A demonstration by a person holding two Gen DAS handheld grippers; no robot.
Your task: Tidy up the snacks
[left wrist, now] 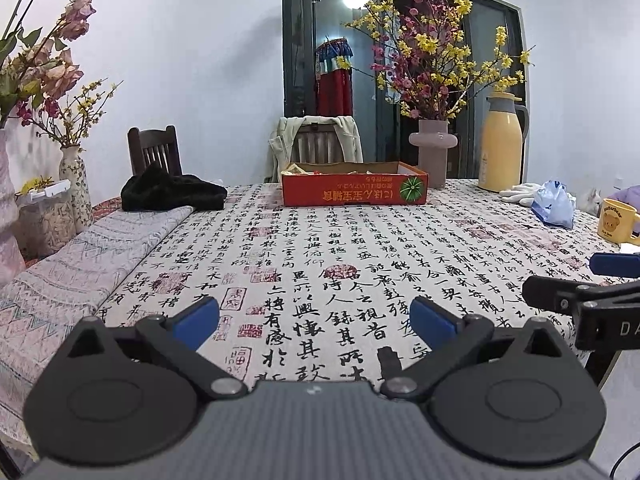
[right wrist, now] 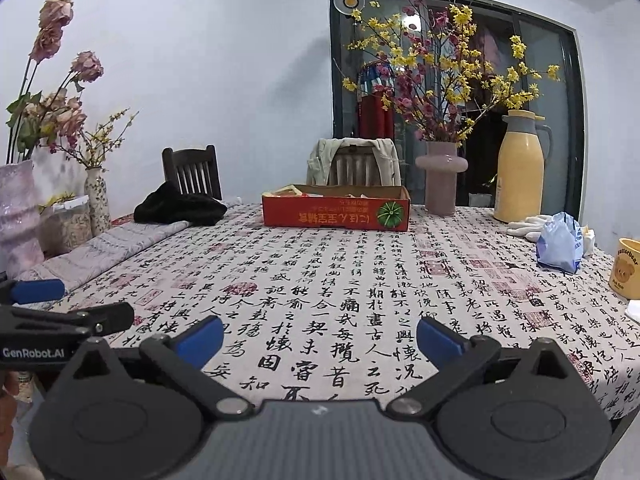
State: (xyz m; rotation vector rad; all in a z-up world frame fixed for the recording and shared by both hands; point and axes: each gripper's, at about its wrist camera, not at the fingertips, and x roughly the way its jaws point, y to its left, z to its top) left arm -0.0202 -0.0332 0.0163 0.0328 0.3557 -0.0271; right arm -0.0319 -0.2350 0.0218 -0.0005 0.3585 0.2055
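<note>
A shallow red cardboard box (left wrist: pixel 354 190) (right wrist: pixel 336 210) with several snack packets inside stands at the far side of the table. My left gripper (left wrist: pixel 316 318) is open over the near edge of the calligraphy tablecloth (left wrist: pixel 320 248), with nothing between its blue pads. My right gripper (right wrist: pixel 320 334) is open too and holds nothing; its fingers (left wrist: pixel 614 264) show at the right edge of the left wrist view. The left gripper's fingers (right wrist: pixel 38 290) show at the left edge of the right wrist view. Both grippers are far from the box.
A pink vase of flowering branches (left wrist: pixel 433 152) and a yellow thermos (left wrist: pixel 502 144) stand at the back right. A blue plastic bag (right wrist: pixel 560 244), white gloves (right wrist: pixel 528 226) and a yellow mug (right wrist: pixel 626 266) lie right. A black cloth (left wrist: pixel 172 194), vases (right wrist: pixel 98 200) and chairs (left wrist: pixel 154 154) are left.
</note>
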